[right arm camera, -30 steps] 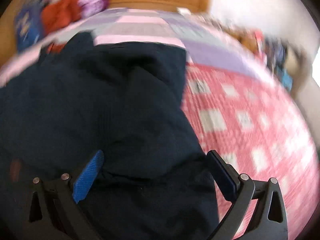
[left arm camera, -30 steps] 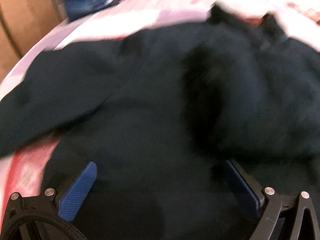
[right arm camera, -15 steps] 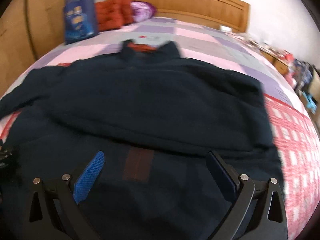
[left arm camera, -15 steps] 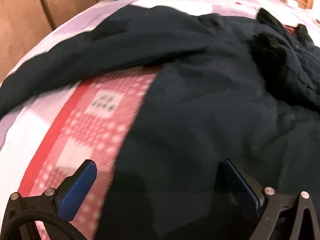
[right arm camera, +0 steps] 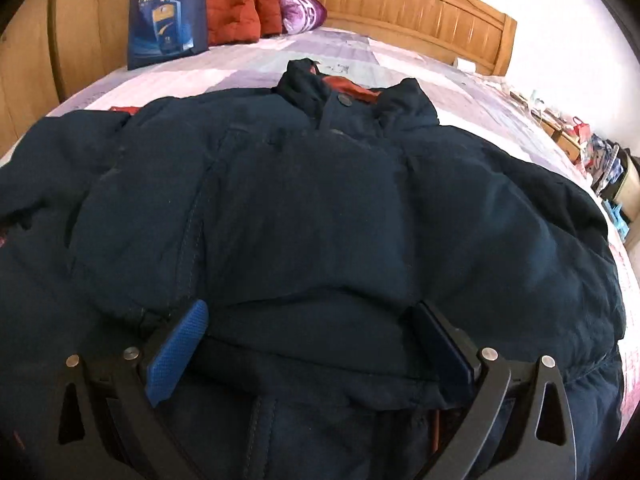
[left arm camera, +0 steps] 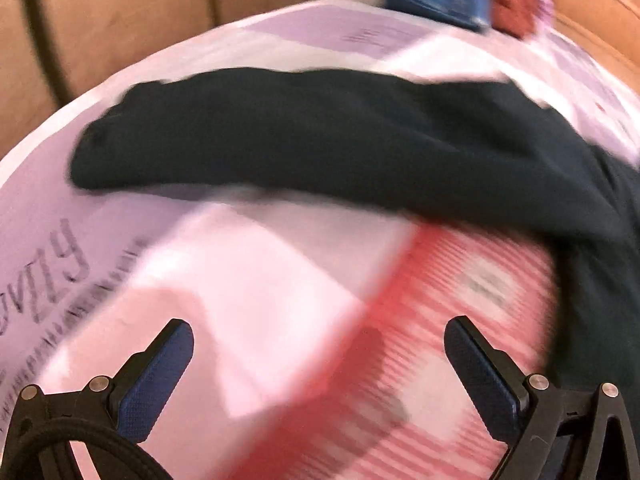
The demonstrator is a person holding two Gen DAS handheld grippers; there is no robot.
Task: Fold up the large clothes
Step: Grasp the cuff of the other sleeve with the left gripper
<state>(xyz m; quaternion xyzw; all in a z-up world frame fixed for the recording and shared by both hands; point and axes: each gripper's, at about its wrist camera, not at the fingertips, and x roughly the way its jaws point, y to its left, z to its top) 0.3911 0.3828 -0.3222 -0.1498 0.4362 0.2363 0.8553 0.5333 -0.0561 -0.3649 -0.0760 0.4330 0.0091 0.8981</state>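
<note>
A large dark navy jacket [right arm camera: 320,216] lies spread on the bed, collar [right arm camera: 344,96] toward the headboard, with a sleeve folded across its front. My right gripper [right arm camera: 312,320] is open, just above the jacket's lower front, holding nothing. In the left wrist view the jacket's left sleeve [left arm camera: 320,136] stretches out across the bedspread, its cuff at the left. My left gripper [left arm camera: 320,344] is open and empty over bare bedspread, short of the sleeve. The left wrist view is motion-blurred.
The bed has a pink, lilac and red checked bedspread [left arm camera: 240,272]. A blue bag [right arm camera: 168,12], red cushions [right arm camera: 240,8] and a purple item stand near the wooden headboard [right arm camera: 400,4]. A wooden wardrobe [right arm camera: 48,40] runs along the left. Clutter sits on a side table [right arm camera: 600,152] at right.
My left gripper has swung left off the jacket body, now over bedspread facing the outstretched sleeve. My right gripper has moved toward the jacket's middle and settled low over its front. Both stayed open.
</note>
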